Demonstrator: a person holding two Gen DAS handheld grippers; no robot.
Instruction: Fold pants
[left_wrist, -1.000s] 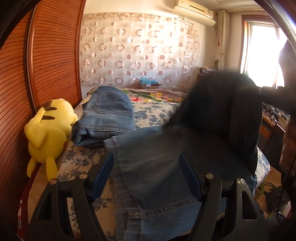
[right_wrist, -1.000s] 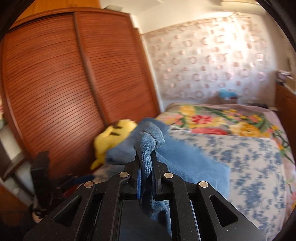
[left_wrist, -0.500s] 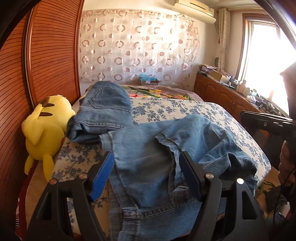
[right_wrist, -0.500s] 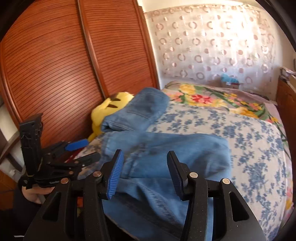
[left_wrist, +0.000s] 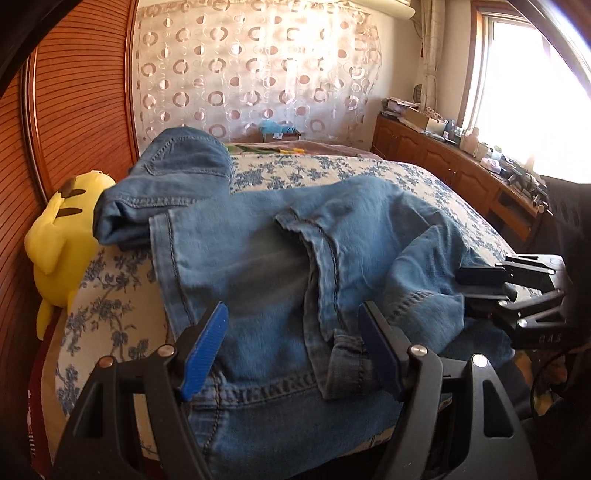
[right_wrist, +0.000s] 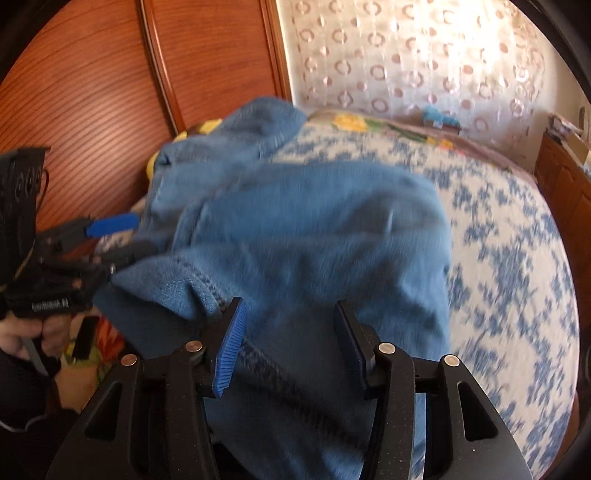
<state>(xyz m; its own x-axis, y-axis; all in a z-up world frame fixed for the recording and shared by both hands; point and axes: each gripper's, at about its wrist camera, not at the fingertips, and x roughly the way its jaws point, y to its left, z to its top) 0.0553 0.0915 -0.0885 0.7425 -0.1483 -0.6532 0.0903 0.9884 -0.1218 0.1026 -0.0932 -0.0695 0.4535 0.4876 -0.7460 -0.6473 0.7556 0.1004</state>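
Note:
A pair of light blue jeans (left_wrist: 266, 266) lies crumpled across the near part of the bed (left_wrist: 369, 173), its waistband over the front edge. They also fill the right wrist view (right_wrist: 314, 236), blurred. My left gripper (left_wrist: 291, 343) is open and empty just above the waistband area. My right gripper (right_wrist: 286, 343) is open and empty over the jeans at the bed's edge; it shows in the left wrist view (left_wrist: 480, 284) at the right, by a bunched leg. The left gripper shows in the right wrist view (right_wrist: 107, 236) at the left.
A second, folded pair of jeans (left_wrist: 173, 181) lies at the back left of the bed beside a yellow plush toy (left_wrist: 62, 236). A wooden wardrobe (left_wrist: 74, 96) stands on the left, and a cluttered wooden sideboard (left_wrist: 461, 166) under the window on the right.
The right gripper let go of the jeans it was holding up; they dropped onto the bed. It has since come down close to the jeans. The left gripper stayed open and moved nearer.

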